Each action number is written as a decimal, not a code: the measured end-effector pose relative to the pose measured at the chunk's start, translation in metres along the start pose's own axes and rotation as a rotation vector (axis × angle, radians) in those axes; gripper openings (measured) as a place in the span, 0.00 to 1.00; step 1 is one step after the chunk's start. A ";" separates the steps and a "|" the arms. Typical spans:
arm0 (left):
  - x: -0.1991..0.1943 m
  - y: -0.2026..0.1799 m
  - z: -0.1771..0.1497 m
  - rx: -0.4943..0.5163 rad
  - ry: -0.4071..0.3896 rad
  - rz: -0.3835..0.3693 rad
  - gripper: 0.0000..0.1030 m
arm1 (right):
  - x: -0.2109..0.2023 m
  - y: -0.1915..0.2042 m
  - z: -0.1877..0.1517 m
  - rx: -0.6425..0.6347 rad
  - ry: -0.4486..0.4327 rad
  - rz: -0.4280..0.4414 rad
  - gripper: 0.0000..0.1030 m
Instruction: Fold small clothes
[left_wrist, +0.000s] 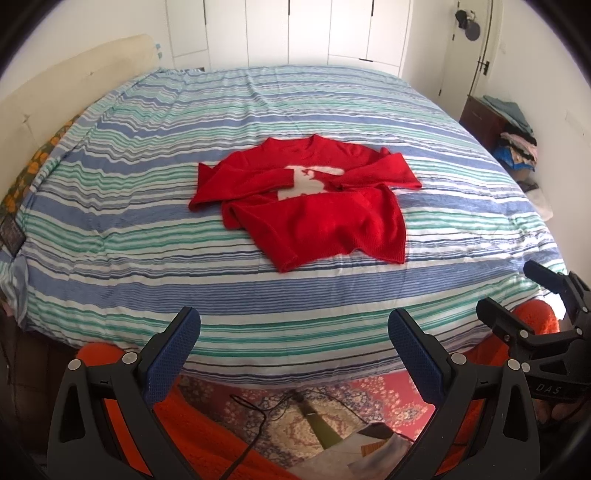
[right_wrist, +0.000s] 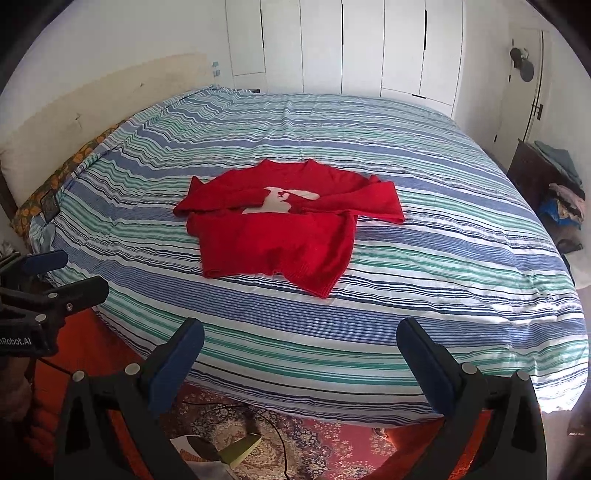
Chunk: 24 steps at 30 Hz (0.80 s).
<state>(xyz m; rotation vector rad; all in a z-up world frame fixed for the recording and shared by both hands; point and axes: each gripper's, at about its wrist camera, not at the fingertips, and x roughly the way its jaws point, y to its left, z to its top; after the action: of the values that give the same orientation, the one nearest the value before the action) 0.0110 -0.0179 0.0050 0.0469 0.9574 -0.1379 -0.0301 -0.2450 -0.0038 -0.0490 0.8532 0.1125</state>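
I see both tools, left and right, gaping, empty, near the bed edge; sweater mid-bed, sleeves crossed.

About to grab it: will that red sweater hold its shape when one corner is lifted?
Probably not. The red sweater lies rumpled with sleeves folded over, so it looks floppy and should droop. Its knit may drag on the striped bedcover rather than slide.

The red sweater was soft matt knit, ribbed at the hem, lying on the bed's smooth striped cotton; beneath the bed, a woven patterned rug.
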 end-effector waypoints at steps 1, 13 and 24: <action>0.000 0.001 -0.001 -0.003 0.006 -0.005 0.99 | 0.001 0.000 -0.002 0.001 0.001 0.002 1.00; 0.012 0.009 -0.010 -0.033 0.074 -0.013 0.99 | 0.001 0.004 -0.014 0.001 0.023 0.026 1.00; 0.022 0.001 -0.012 0.003 0.098 -0.014 0.99 | 0.020 -0.004 -0.017 0.029 0.067 0.037 1.00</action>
<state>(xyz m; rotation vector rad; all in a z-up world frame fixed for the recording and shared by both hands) 0.0138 -0.0176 -0.0197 0.0498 1.0560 -0.1511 -0.0290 -0.2488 -0.0300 -0.0095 0.9225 0.1341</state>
